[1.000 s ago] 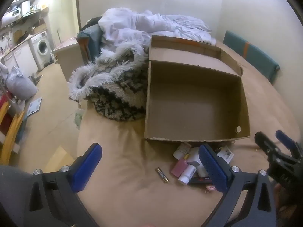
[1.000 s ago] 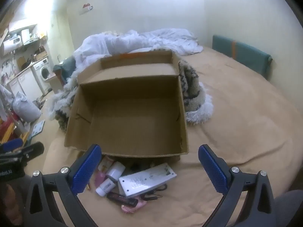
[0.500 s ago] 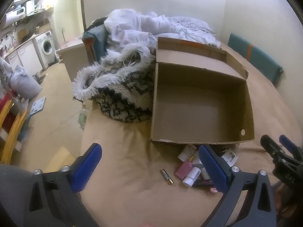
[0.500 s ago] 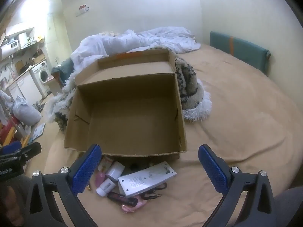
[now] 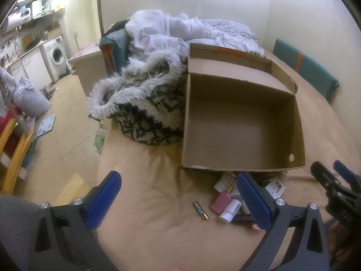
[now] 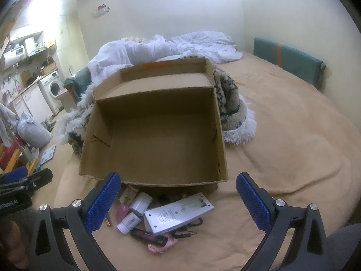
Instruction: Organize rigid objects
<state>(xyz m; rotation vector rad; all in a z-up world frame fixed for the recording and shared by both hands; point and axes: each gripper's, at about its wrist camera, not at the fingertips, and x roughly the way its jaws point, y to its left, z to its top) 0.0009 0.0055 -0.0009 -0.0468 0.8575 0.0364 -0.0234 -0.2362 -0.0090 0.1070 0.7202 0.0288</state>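
An open, empty cardboard box [image 5: 243, 122] [image 6: 158, 131] sits on a tan bedsheet. In front of it lies a pile of small objects: a battery [image 5: 200, 210], a pink bottle [image 5: 221, 202] [image 6: 122, 212], a white bottle [image 5: 229, 210] [image 6: 128, 222], a white flat device [image 6: 178, 213], a dark red-labelled stick [image 6: 149, 236] and a pink item [image 6: 161, 246]. My left gripper [image 5: 180, 199] is open and empty, above the sheet left of the pile. My right gripper [image 6: 178, 199] is open and empty, held over the pile.
A black-and-white shaggy rug [image 5: 146, 103] and white bedding [image 5: 180, 31] lie beside and behind the box. A teal cushion [image 6: 288, 61] leans on the right wall. The bed's left edge drops to the floor [image 5: 56, 135]; a washing machine [image 5: 56, 56] stands far left.
Both grippers have drawn back and risen slightly; the box and pile look a little farther and shifted right in the left wrist view. Nothing was grasped.
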